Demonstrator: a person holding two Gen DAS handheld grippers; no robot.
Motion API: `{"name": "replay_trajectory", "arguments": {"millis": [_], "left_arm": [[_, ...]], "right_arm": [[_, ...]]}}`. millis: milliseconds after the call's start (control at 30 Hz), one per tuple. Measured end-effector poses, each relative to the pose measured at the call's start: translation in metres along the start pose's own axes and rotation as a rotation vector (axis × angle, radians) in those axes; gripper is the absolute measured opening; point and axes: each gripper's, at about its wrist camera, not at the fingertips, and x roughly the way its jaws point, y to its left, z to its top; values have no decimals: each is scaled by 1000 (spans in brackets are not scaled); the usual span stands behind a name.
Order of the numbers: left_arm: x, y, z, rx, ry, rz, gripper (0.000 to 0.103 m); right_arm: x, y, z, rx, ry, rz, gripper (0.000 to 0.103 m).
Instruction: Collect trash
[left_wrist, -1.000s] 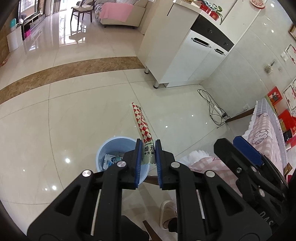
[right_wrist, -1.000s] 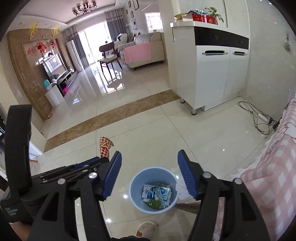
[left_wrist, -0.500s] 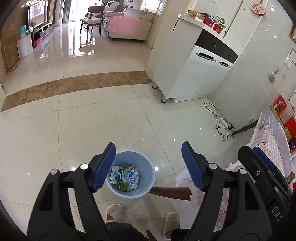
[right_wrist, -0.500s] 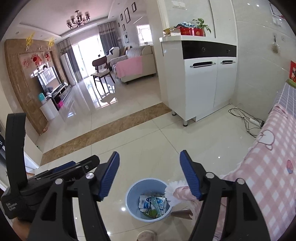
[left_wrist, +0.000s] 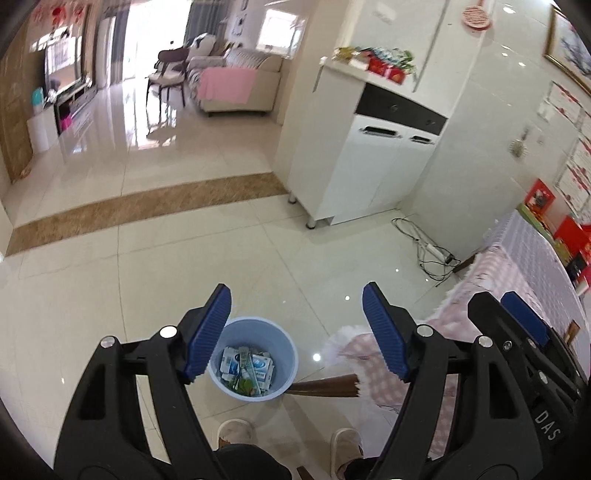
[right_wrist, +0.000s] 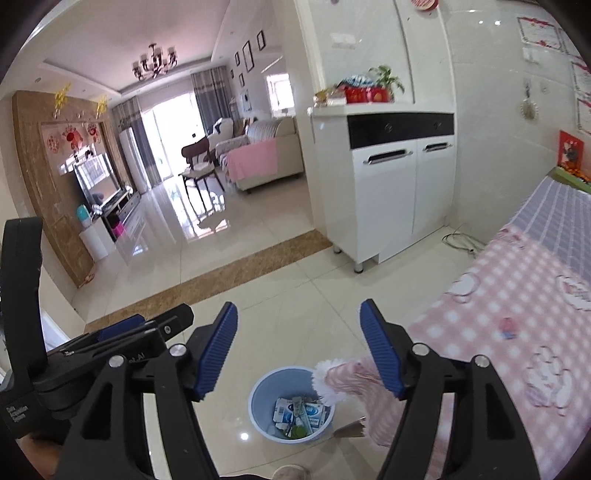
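Hovering over the blue bin (left_wrist: 253, 357) on the floor beside the bench corner (right_wrist: 517, 314), both the left tool (left_wrist: 296, 328) and right tool (right_wrist: 298, 347) are spread and empty, and the trash (left_wrist: 246, 371) sits inside, probably so drops land straight in.
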Motion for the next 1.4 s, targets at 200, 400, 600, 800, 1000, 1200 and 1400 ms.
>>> {"name": "replay_trajectory", "arguments": {"millis": [200, 400, 600, 800, 1000, 1200, 1400], "left_arm": [[-37, -57, -7, 85, -44, -67, 73], [-59, -130, -27, 179, -33, -174, 73], [-75, -216, -58, 294, 7, -294, 73], [-89, -312, -98, 436, 62, -412, 74], [-91, -389, -139, 533, 137, -505, 74], [-81, -449, -167, 629, 196, -536, 74], [-64, -490, -179, 727, 242, -545, 74]], "right_arm": [[-63, -34, -1, 33, -82, -55, 70], [-131, -95, -13, 87, -146, -151, 71], [-192, -172, -37, 158, -174, -276, 71], [-251, -255, -71, 257, -181, -410, 71], [-291, -318, -106, 327, -156, -533, 71], [-305, -366, -133, 384, -110, -581, 71], [-306, -403, -140, 416, -50, -619, 71]]}}
